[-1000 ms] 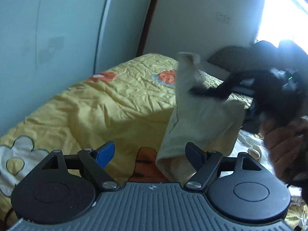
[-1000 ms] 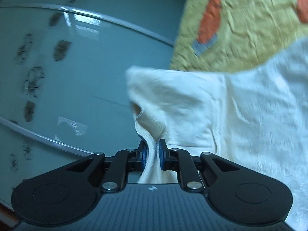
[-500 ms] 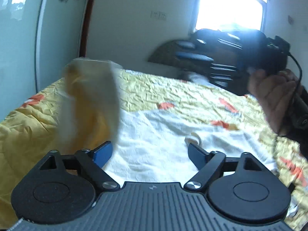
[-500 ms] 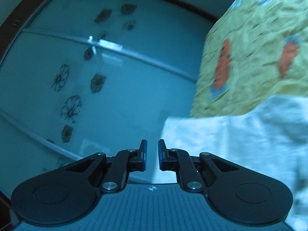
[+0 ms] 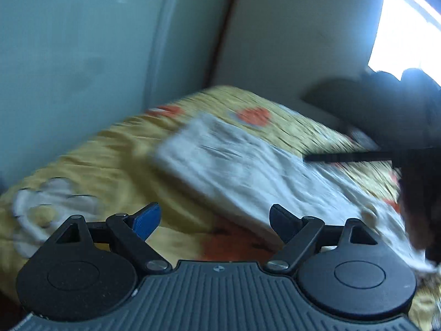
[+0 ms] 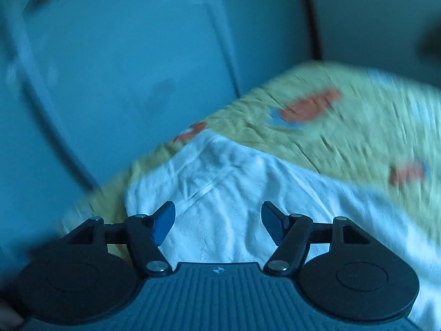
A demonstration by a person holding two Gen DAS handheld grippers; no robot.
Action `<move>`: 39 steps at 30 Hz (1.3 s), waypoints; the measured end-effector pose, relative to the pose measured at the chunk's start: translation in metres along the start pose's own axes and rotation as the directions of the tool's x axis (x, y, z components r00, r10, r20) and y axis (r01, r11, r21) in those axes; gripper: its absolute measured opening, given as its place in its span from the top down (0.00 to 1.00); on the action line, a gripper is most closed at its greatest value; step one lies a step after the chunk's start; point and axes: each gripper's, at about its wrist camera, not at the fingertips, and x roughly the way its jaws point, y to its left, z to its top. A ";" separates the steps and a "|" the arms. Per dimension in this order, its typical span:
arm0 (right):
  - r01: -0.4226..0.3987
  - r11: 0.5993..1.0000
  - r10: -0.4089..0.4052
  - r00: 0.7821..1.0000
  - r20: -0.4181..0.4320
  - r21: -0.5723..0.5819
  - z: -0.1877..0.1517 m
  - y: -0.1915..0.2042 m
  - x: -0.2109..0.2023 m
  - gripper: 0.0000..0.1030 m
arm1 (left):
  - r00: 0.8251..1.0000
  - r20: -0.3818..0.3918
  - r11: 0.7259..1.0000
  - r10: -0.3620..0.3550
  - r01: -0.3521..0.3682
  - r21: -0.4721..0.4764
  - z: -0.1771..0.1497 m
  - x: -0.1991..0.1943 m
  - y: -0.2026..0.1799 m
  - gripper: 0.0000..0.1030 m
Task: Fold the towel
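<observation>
Both tongs gape wide with nothing between them: my left tongs (image 5: 213,218) hang above the near edge of the white terry towel (image 5: 242,171), my right tongs (image 6: 217,220) directly over its cloth. That towel lies folded on the bed's yellow quilted bedspread with orange patches (image 5: 110,160), beside the pale glass wardrobe door (image 5: 69,55)

A bedroom in someone's home; a bed (image 5: 115,149) fills most of the floor, spread with a yellow quilted cover (image 6: 358,127) printed with orange shapes and a pale flower; a dark curved headboard (image 5: 341,96) stands against the plain wall (image 5: 289,41); along the bed's far side run tall glossy sliding wardrobe doors (image 6: 115,69) with a small flower pattern; daylight pours through a window (image 5: 405,30) above the headboard.
</observation>
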 end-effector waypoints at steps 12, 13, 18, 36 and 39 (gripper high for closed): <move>0.187 0.859 -0.211 0.977 0.004 -0.476 -0.020 0.116 0.092 0.35 | 0.991 0.034 0.956 0.126 -0.112 -0.272 0.015 -0.024 0.082 0.14; 0.198 0.858 -0.228 0.974 -0.005 -0.474 -0.017 0.115 0.094 0.35 | 0.992 0.032 0.955 0.120 -0.106 -0.278 0.015 -0.025 0.084 0.14; 0.185 0.852 -0.214 0.977 -0.003 -0.490 -0.012 0.117 0.107 0.51 | 0.994 0.058 0.951 0.088 -0.066 -0.302 0.011 -0.023 0.082 0.14; -0.045 0.975 0.046 0.999 0.000 0.217 -0.008 0.020 0.075 0.85 | 0.957 -0.041 0.787 -0.286 0.211 -0.580 0.051 0.108 0.030 0.08; -0.048 0.978 0.050 0.999 -0.007 0.203 -0.010 0.021 0.081 0.85 | 0.957 -0.084 0.818 -0.277 0.189 -0.544 0.055 0.119 0.021 0.08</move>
